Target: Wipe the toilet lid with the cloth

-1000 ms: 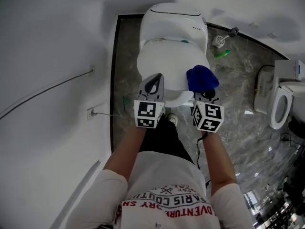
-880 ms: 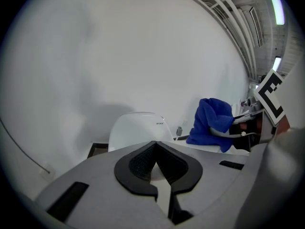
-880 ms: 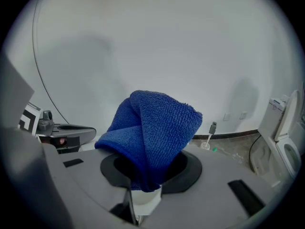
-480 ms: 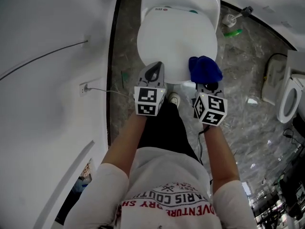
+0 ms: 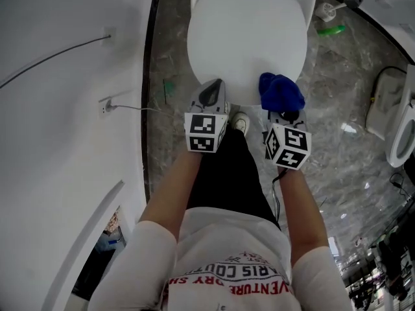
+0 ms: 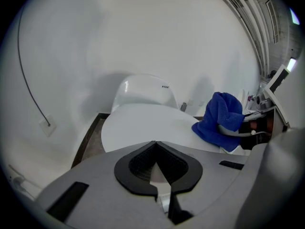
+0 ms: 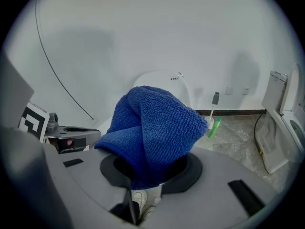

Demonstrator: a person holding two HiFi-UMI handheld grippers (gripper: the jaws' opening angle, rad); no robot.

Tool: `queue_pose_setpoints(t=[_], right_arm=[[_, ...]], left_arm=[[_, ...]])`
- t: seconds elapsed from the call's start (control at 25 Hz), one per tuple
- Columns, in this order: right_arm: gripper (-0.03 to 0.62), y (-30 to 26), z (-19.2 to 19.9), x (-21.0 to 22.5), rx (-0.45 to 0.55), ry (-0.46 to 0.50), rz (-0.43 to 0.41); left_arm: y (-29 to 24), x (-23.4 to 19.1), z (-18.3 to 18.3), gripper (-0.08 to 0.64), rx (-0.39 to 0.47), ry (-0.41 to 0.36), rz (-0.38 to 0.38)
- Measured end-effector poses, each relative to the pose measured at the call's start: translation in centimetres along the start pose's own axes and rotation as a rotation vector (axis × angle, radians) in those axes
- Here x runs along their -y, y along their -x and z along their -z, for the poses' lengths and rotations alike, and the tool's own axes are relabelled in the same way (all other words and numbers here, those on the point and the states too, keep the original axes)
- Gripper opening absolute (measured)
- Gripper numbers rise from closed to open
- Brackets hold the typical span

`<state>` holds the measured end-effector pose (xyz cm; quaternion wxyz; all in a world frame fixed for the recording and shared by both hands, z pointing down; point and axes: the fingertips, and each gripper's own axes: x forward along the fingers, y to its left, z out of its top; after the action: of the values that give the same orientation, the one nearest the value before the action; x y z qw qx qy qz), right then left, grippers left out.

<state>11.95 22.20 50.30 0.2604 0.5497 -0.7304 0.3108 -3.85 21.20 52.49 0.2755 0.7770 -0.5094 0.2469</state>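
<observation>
A white toilet with its lid (image 5: 243, 37) down fills the top middle of the head view. A bunched blue cloth (image 5: 281, 91) hangs over the lid's near right edge, and my right gripper (image 5: 280, 112) is shut on it. In the right gripper view the blue cloth (image 7: 151, 128) fills the jaws and hides the lid behind it. My left gripper (image 5: 209, 99) is shut and empty at the lid's near left edge. In the left gripper view the lid (image 6: 147, 128) lies just ahead, with the cloth (image 6: 221, 120) to the right.
A white wall (image 5: 65, 76) with a cable and a socket (image 5: 105, 105) runs close along the left. A toilet brush (image 5: 327, 8) and a green bottle (image 5: 331, 30) stand on the marble floor at the right. Another white toilet (image 5: 399, 118) stands at the far right. My shoe (image 5: 240, 122) is below the lid.
The view has slid nearer along the toilet, so the lid sits higher in frame. Both grippers keep their places at the lid's near edge, and the cloth stays held.
</observation>
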Motion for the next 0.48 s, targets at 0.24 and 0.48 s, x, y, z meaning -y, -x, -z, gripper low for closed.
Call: queue_pose_setpoints(t=[0.24, 0.48], right_arm=[[0.087, -2.1, 3.6, 0.2, -0.036, 0.005, -0.006], [0.087, -4.3, 6.5, 0.6, -0.079, 0.008, -0.012]], left_arm=[[-1.8, -0.6, 3.7, 0.006, -0.008, 0.041, 0.012], [-4.0, -1.2, 6.9, 0.006, -0.025, 0.074, -0.002]])
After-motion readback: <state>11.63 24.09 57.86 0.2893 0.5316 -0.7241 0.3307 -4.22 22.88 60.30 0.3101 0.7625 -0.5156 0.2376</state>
